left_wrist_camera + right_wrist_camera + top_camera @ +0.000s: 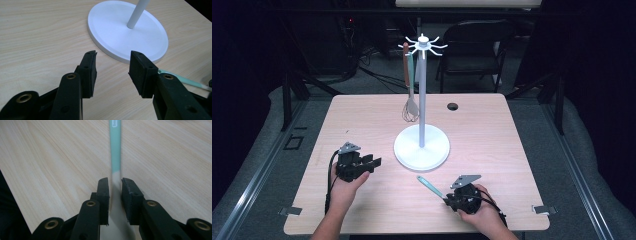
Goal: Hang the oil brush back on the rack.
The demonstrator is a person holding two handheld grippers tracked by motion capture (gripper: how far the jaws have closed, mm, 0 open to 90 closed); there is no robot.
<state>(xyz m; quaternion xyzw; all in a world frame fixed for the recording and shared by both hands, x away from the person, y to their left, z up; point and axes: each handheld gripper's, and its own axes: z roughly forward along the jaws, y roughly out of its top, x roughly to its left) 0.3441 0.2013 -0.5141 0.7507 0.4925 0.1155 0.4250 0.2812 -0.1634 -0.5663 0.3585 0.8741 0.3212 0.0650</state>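
Observation:
A white utensil stand with a ring of hooks on top rises from mid-table; a brown-handled whisk and a teal-handled tool hang from it. A teal-handled utensil lies flat on the table in front of the base, its handle pointing up-left. My right gripper is at its near end; in the right gripper view the utensil runs between the jaws of that gripper, with a thin gap at the pads. My left gripper rests left of the base, open and empty, facing the base.
The wooden table has a round cable hole behind the stand. A black chair stands beyond the far edge. Metal clips sit at both front corners. Grey floor surrounds the table.

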